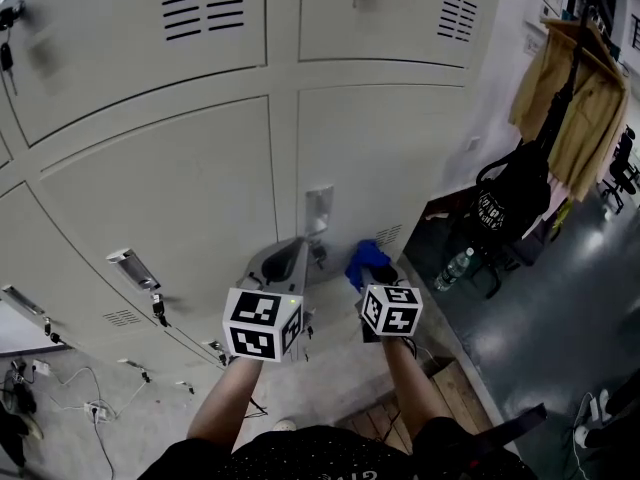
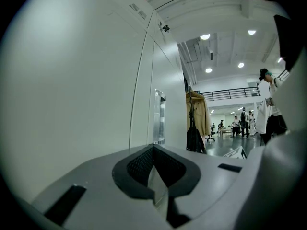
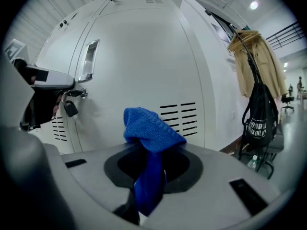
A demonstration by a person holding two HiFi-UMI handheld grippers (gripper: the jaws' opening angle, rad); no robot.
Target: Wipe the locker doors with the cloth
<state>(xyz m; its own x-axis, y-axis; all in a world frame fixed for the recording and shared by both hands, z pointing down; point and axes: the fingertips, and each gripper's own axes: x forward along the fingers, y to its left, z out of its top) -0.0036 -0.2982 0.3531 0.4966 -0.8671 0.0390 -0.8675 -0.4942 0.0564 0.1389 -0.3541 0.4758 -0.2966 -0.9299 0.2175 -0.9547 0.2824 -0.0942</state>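
Left side first: my left gripper (image 1: 290, 256) is closed on nothing. Its own view shows the jaws meeting at the tips with no cloth between them. I hold it low, close to the locker doors (image 1: 180, 198) and just below the metal handle (image 1: 318, 210). It looks parked there as the spare tool, out of the wiping path.

Right of it, my right gripper (image 1: 378, 280) is clamped on the blue cloth (image 3: 149, 131). One end is pinched between the jaws, and the rest is bunched up and flopped forward over the tips. That puts fabric, not plastic, toward the metal.

The cloth sits at the lower right door (image 3: 144, 56), near its vent slots (image 3: 180, 116) and right of a padlock (image 3: 70, 108). I can't tell if it is touching the door or just short of it. I'd judge the wipe is only starting low on this door, with the upper doors not yet done.

Far right, a tan coat (image 1: 580, 108) and a black bag (image 1: 510, 203) hang clear of the lockers.
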